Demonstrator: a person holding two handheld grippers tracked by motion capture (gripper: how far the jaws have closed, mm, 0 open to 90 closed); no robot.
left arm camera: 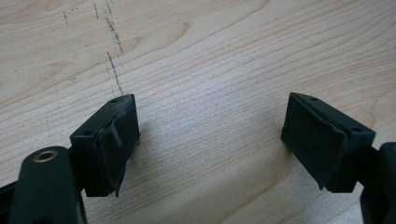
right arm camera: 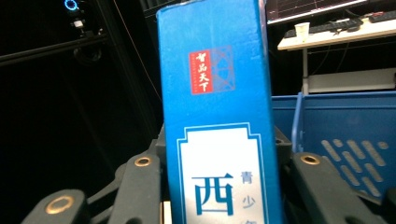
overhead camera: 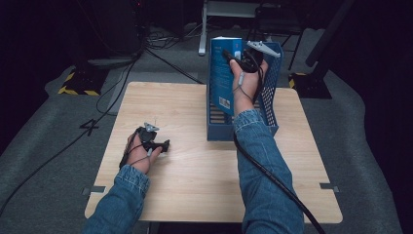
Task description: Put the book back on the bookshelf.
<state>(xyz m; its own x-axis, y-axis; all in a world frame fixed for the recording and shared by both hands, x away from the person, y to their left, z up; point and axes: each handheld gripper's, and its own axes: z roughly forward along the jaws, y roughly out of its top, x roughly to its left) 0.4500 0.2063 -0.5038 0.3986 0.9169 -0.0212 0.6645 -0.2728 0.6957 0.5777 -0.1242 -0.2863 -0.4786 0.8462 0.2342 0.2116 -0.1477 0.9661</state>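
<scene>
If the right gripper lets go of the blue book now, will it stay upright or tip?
The blue book stands tall and narrow in the blue file rack, so it probably leans on the rack wall. It looks stiff and holds its shape in the right gripper. Its cover seems glossy, perhaps slippery.

In the right gripper view the tall blue book with a red stamp and white label runs off the bottom edge, its large character cut through and the smaller print beside it too small to read. Its spine hides the pads of the right gripper and part of the blue perforated plastic file rack. In the high view the rack's wall covers the book's foot. The left gripper has its body cropped by the frame.
</scene>
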